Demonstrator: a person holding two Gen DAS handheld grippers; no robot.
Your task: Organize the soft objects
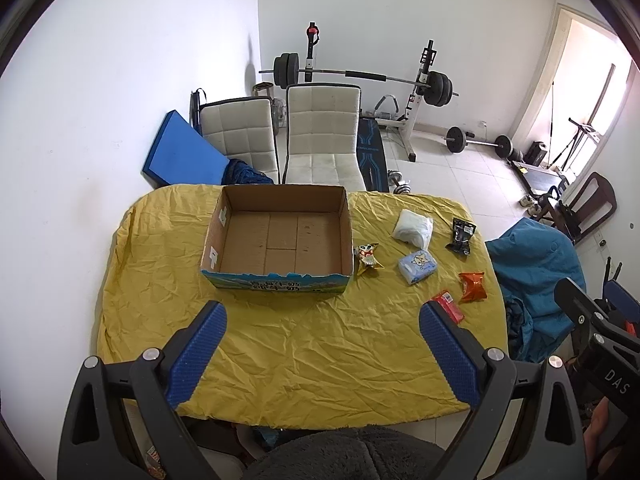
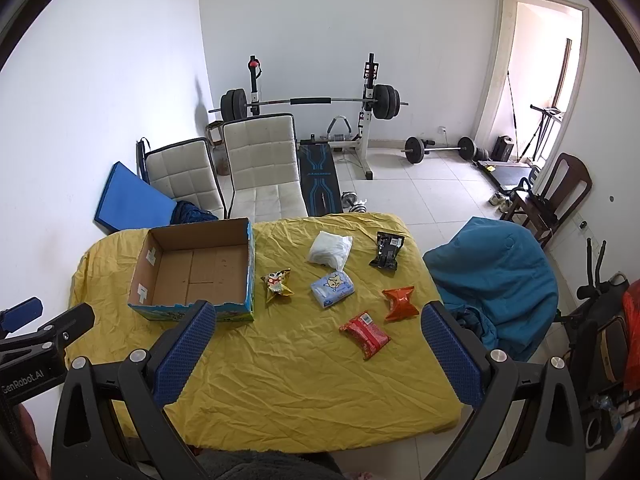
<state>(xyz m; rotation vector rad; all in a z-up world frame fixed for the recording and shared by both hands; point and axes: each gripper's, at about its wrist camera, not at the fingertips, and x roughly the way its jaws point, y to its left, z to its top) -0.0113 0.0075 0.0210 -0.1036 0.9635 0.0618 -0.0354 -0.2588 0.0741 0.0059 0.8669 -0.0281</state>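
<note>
Over the near edge of the worktop (image 2: 304, 392), draped in a wrinkled yellow cloth, we hold both tools above the surface with nothing in them. We see the left tool (image 1: 322, 356) with its blue-padded fingers (image 1: 196, 356) spread wide apart, gripping nothing, and the right tool (image 2: 316, 354) likewise wide open and empty.

Toward the far left of the worktop sits an open cardboard box (image 2: 192, 276), its inside bare. Just beside the box's right wall lies a small gold snack packet (image 2: 277, 285) with a cartoon print. Further right, toward the middle, we find a light blue tissue pack (image 2: 333, 289), and beyond it, nearer the far edge, a white soft bag (image 2: 330, 250). A black packet (image 2: 387, 255) lies near the far right corner. Closer to the right edge rests an orange snack bag (image 2: 400, 303), and just nearer to us a red packet (image 2: 365, 334). All six soft things lie apart from one another, outside the box.

From the left wrist view, the left tool's right finger hides part of the red packet (image 1: 448, 304).

Two pale padded chairs (image 1: 320, 140) stand behind the far edge.
</note>
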